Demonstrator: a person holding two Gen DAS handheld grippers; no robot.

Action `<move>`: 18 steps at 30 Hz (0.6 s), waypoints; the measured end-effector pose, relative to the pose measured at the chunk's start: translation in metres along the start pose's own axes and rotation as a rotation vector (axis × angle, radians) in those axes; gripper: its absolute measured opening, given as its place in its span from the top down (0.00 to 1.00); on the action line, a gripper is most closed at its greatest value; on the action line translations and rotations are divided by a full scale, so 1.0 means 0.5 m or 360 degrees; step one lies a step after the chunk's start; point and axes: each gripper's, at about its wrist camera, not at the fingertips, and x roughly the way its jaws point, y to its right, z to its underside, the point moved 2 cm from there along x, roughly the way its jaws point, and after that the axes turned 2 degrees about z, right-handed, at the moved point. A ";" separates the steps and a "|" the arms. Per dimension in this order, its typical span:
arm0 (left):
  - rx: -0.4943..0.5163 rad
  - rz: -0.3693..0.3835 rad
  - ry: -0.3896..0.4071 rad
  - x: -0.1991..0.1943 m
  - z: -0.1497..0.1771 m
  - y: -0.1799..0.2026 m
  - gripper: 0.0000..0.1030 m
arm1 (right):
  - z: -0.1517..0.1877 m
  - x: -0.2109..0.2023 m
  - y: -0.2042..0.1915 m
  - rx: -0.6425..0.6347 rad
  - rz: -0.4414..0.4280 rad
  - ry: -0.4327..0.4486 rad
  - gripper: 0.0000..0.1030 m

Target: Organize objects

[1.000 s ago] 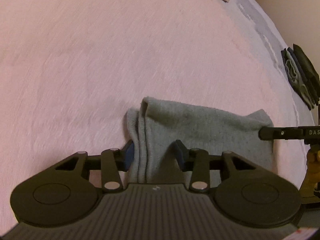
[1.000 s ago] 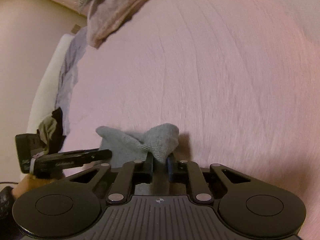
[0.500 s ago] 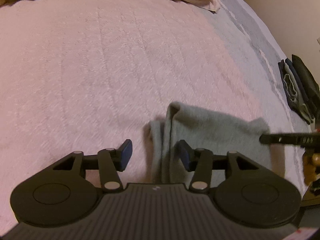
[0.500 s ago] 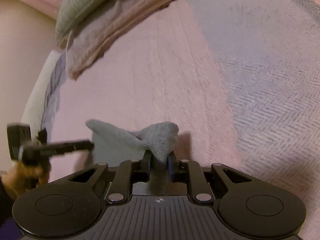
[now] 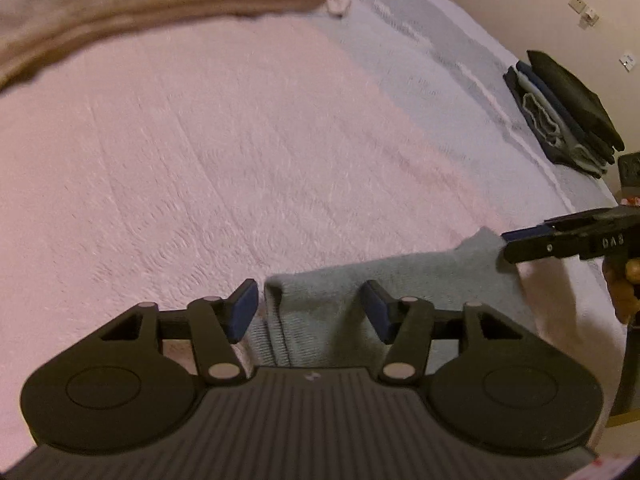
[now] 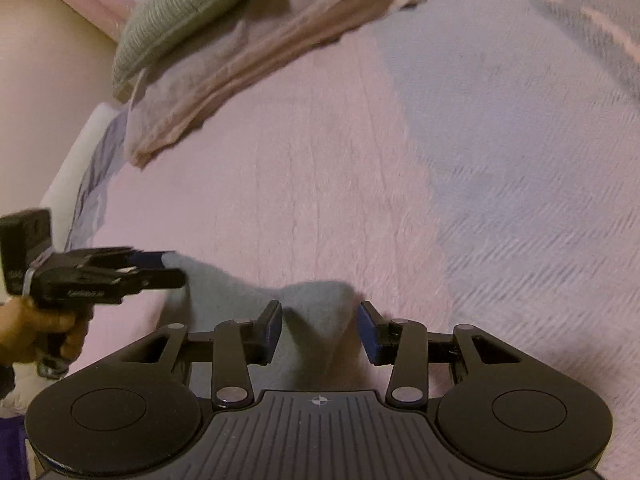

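Note:
A folded grey sock lies on the pink bedspread. My left gripper is open, its blue pads either side of the sock's cuff end without pinching it. My right gripper is open too, and the sock's toe end lies loose between its fingers. In the left wrist view the right gripper shows from the side at the sock's far end. In the right wrist view the left gripper shows at the sock's other end, held by a hand.
A folded beige blanket and a grey-green pillow lie at the head of the bed. A stack of dark folded clothes sits near the bed's right edge. A grey patterned sheet covers the right side.
The right gripper has opened and let go of the sock's toe. The left gripper stays open and has moved back over the cuff; both views have tilted up towards the head of the bed.

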 end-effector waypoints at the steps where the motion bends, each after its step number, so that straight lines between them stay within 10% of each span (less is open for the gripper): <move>1: -0.0021 -0.0008 -0.0017 0.007 -0.001 -0.005 0.69 | 0.005 0.003 0.000 0.0008 0.0023 -0.0010 0.62; 7: -0.0072 -0.0121 0.0054 -0.064 0.019 -0.008 0.99 | 0.048 -0.023 -0.015 0.0027 0.0069 -0.0022 0.62; 14: -0.0270 -0.0147 0.0019 -0.100 0.077 -0.042 0.95 | 0.129 -0.065 -0.059 0.0015 0.0087 -0.0074 0.61; 18: -0.0353 -0.0120 0.0033 -0.180 0.164 -0.008 0.75 | 0.187 -0.094 -0.095 0.0024 0.0043 -0.0149 0.58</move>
